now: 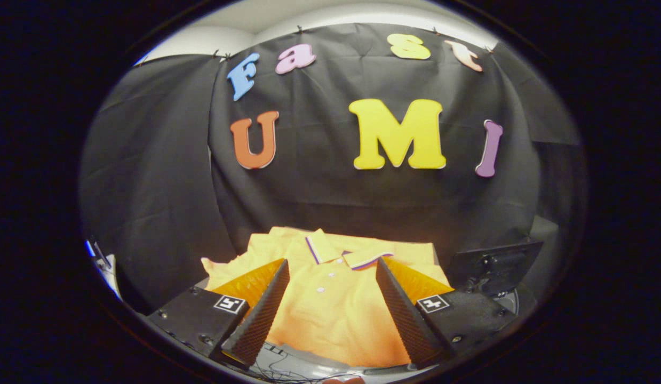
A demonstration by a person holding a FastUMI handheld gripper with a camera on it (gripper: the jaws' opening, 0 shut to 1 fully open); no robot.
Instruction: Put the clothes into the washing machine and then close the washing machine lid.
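A: We start with the polo shirt (330, 314), the yellow one. We see it spread flat, front up, its collar (345, 252) toward the black cloth wall (165, 213) and its hem toward us. The collar has a dark stripe along its edge, and a few small pale buttons run down the placket below it.

B: And where do we place it against the gripper (330, 298)?

A: We look along the two fingers (261, 314) and the shirt lies between them and beyond them. The fingers stand wide apart with nothing pressed between them, so we call the jaws spread and holding nothing. We cannot tell whether the tips touch the fabric or hang just above it.

B: What does the shirt lie on?

A: We see a pale grey surface (303, 358) under its hem, just ahead of the finger bases, with some thin dark lines on it. We cannot tell what that surface belongs to.

B: Any containers, and anything in them?

A: We make out a dark boxy object (495, 266) just beside the shirt's far right corner, behind the right finger, with a curved pale edge below it. We cannot tell whether it is a container or what it might hold. The shirt lies apart from it, out in the open, not inside anything we can see
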